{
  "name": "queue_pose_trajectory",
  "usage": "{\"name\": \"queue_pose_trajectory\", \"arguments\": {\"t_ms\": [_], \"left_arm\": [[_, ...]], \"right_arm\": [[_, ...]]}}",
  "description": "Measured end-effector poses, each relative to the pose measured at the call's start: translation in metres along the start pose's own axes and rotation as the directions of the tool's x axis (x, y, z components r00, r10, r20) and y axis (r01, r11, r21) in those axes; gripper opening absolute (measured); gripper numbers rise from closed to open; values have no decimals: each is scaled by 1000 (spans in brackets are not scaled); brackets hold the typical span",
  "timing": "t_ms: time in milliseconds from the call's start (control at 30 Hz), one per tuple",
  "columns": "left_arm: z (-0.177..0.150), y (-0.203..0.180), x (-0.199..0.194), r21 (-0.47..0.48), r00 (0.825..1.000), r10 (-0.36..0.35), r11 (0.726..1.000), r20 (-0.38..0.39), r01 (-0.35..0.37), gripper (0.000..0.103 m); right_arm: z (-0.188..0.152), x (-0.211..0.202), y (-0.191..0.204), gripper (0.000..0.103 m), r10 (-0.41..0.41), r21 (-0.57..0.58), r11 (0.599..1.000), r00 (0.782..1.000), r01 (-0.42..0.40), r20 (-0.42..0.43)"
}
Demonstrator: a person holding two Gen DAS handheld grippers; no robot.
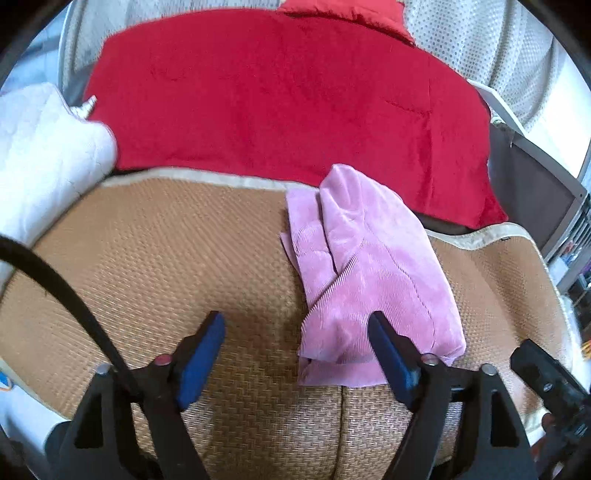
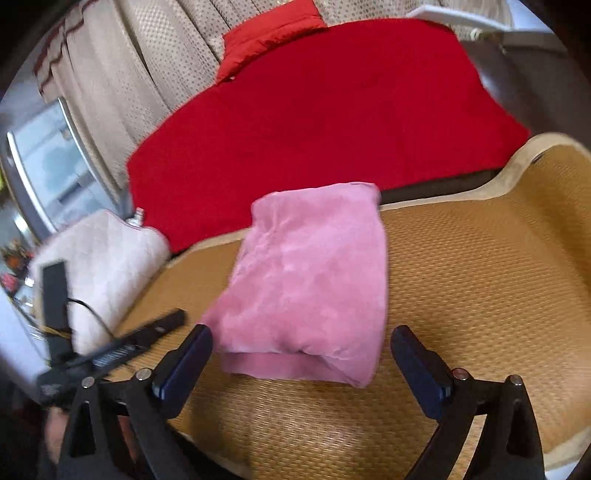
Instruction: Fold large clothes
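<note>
Both tongs stand wide with nothing between their blue pads: the left gripper (image 1: 297, 328) hangs above the woven mat (image 1: 155, 258), its right finger crossing in front of the near edge of the pink garment (image 1: 365, 273) without pressing on it, and the right gripper (image 2: 301, 341) frames the garment's near end from a little above, its pads clear of the cloth on either side. One pink garment lies on the mat, folded into a compact oblong bundle; its fabric is a soft, finely ribbed pile, paler where the light catches it. From the left wrist view the bundle shows two or three layers stepped along its left side, with a loose flap at the near corner; from the right wrist view (image 2: 306, 273) it reads as a tidy rectangle with a rolled fold at the near end and its far end close to the mat's pale border (image 2: 480, 192). Behind the mat spreads one red blanket (image 1: 280, 99), with one brighter red cushion (image 1: 354, 14) at its far edge. One white quilted bundle (image 1: 40, 155) sits at the mat's left side, touching the blanket's corner. Dotted curtains (image 2: 122, 81) hang behind. The right wrist view, somewhat blurred, also catches the other black tool (image 2: 122, 347) at lower left.
</note>
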State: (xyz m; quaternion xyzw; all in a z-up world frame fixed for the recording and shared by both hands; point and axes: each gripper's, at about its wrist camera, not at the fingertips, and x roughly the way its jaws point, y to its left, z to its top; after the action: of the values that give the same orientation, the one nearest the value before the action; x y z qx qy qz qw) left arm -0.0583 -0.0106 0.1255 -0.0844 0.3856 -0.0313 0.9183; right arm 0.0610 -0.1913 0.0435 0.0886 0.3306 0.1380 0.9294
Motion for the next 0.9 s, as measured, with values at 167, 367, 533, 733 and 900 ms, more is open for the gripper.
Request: {"name": "queue_pose_trajectory", "arguments": {"t_ms": [167,367,533,733,900], "left_arm": [[4,-12,-12,69,992,98,992,73,-103,90],[8,-26,-22,123,988,117,984,99,-129,94],[13,-34,-30,140,984,119,981,130,-137,100],[17,-40,-32,147,984,120,979,135,-140,100],[19,-44,-25,148,986,120,980,120,-137,100]], "right_arm": [[-5,-1,16,102,-163,-103,981,987,162,0],[-8,-5,21,102,-223,-134,965,975,224,17],[-4,-7,21,102,-229,-138,963,973,231,31],[-1,-10,20,102,-227,-132,964,973,231,42],[0,-10,21,102,-231,-138,962,972,236,50]]}}
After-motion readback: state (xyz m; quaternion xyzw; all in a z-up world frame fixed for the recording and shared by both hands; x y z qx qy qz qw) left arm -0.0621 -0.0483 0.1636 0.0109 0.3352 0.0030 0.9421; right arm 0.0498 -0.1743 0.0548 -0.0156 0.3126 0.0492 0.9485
